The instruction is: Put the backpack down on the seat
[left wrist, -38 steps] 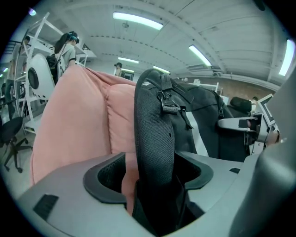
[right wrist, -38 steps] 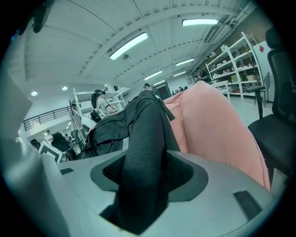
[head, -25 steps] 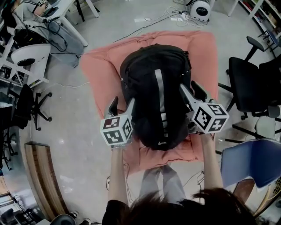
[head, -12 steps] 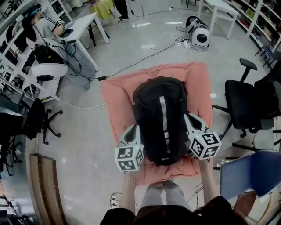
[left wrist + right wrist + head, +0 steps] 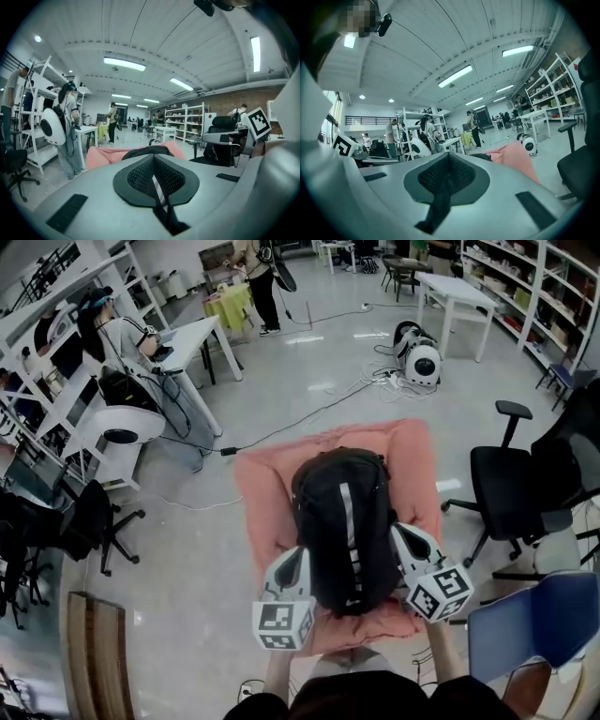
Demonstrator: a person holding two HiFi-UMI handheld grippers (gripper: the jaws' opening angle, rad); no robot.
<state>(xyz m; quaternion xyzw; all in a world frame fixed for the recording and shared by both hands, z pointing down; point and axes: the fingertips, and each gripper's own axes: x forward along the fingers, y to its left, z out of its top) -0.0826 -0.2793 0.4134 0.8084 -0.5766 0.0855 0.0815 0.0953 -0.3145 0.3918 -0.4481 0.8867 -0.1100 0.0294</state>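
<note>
The black backpack [image 5: 342,521], with a grey stripe down its middle, lies lengthwise on the pink cushioned seat [image 5: 262,493]. My left gripper [image 5: 298,561] is at the pack's near-left side and my right gripper [image 5: 398,538] at its near-right side. In the left gripper view the left gripper [image 5: 152,161] is shut on a black strap with a white stripe [image 5: 159,197]. In the right gripper view the right gripper [image 5: 449,161] is shut on a plain black strap [image 5: 438,206]. Beyond each pair of jaws lie the backpack [image 5: 145,151] and the seat [image 5: 513,157].
A black office chair [image 5: 511,488] stands right of the seat and a blue chair [image 5: 525,615] at the near right. White tables [image 5: 187,343], people, shelves and floor cables [image 5: 309,413] lie further off. A wooden bench [image 5: 94,652] is at the near left.
Both grippers went from open beside the backpack to shut on its straps. The head view has pulled back and higher, so the pack and seat look smaller.
</note>
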